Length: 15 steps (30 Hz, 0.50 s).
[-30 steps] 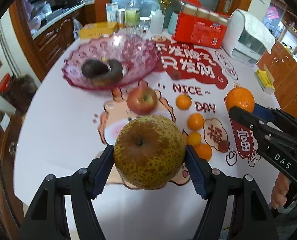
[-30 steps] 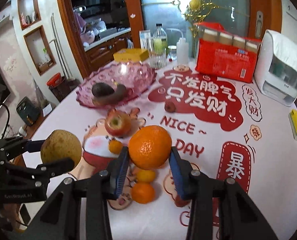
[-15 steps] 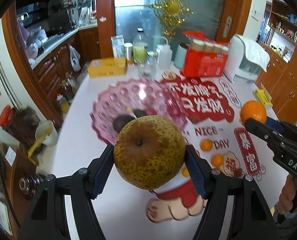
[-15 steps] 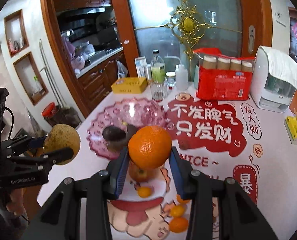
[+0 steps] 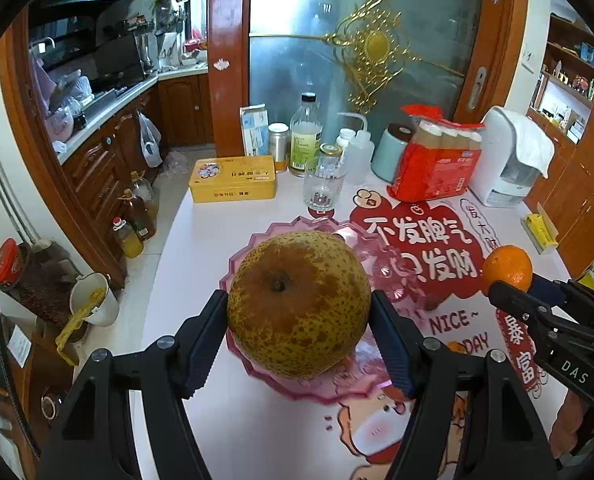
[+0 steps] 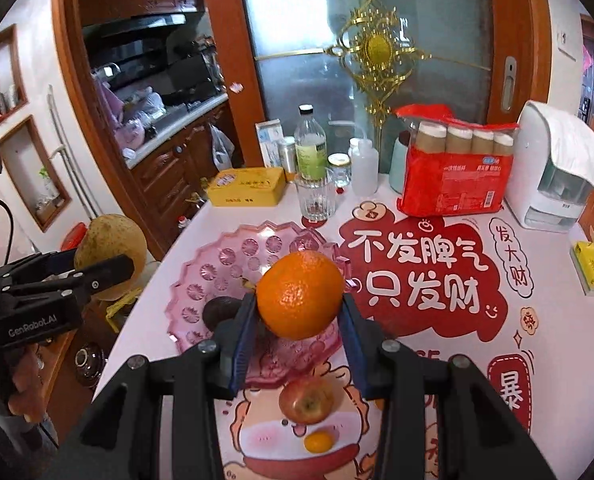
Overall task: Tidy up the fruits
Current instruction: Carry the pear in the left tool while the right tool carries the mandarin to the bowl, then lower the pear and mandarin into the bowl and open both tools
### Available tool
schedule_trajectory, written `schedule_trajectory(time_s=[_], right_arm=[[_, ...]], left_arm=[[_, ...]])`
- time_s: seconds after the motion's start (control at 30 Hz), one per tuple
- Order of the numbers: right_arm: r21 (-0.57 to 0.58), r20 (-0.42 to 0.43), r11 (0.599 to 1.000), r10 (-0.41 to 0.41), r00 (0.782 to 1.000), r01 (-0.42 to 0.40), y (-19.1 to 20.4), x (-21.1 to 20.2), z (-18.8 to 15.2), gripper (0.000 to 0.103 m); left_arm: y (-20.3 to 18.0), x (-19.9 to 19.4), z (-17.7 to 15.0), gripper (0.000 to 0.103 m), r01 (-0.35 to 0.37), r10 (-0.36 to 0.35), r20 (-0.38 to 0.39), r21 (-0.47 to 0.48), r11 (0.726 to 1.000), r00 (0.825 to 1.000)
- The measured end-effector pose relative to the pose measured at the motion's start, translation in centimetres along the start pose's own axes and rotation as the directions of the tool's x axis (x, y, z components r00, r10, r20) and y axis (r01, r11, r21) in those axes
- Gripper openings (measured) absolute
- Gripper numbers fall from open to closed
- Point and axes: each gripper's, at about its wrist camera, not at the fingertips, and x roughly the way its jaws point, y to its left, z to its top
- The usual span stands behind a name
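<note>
My left gripper (image 5: pixel 299 336) is shut on a large speckled brown pear (image 5: pixel 299 304) and holds it in the air over the near side of the pink glass fruit bowl (image 5: pixel 361 376). My right gripper (image 6: pixel 299 320) is shut on a big orange (image 6: pixel 300 294), held above the bowl's (image 6: pixel 233 264) near right rim. A dark avocado (image 6: pixel 217 312) lies in the bowl. A red apple (image 6: pixel 305 400) and a small tangerine (image 6: pixel 318 441) lie on the table in front of the bowl. The pear (image 6: pixel 111 262) and orange (image 5: pixel 507 266) each show in the other view.
Behind the bowl stand a drinking glass (image 6: pixel 316 198), a yellow tin (image 6: pixel 247 186), bottles (image 6: pixel 309 148), a red pack of paper cups (image 6: pixel 455 168) and a white appliance (image 6: pixel 557 176). A yellow box (image 6: pixel 591 266) lies at the table's right edge. Floor and cabinets lie beyond the left edge.
Both grippers have moved forward with their fruit and now hang over the bowl. The loose fruit on the table has dropped toward the bottom of both views.
</note>
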Motion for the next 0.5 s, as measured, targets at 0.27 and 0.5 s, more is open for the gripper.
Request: schedule_trajectory(time_s=[0.27, 0.5], right_arm=[[0.02, -0.13, 0.998, -0.054, 0.99, 0.057, -0.1, 7.9, -0.7, 0.041], [-0.001, -0.219, 0.998, -0.064, 0.974, 0.065, 0.1, 13.2, -2.0, 0.041]], left_arm=[[0.9, 8.7, -0.1, 0.069, 0.027, -0.028, -0.103, -0.011, 1.0, 0.994], [0.8, 15.8, -1.0, 0.069, 0.05, -0.052, -0.195, -0.014, 0.999, 0.979]])
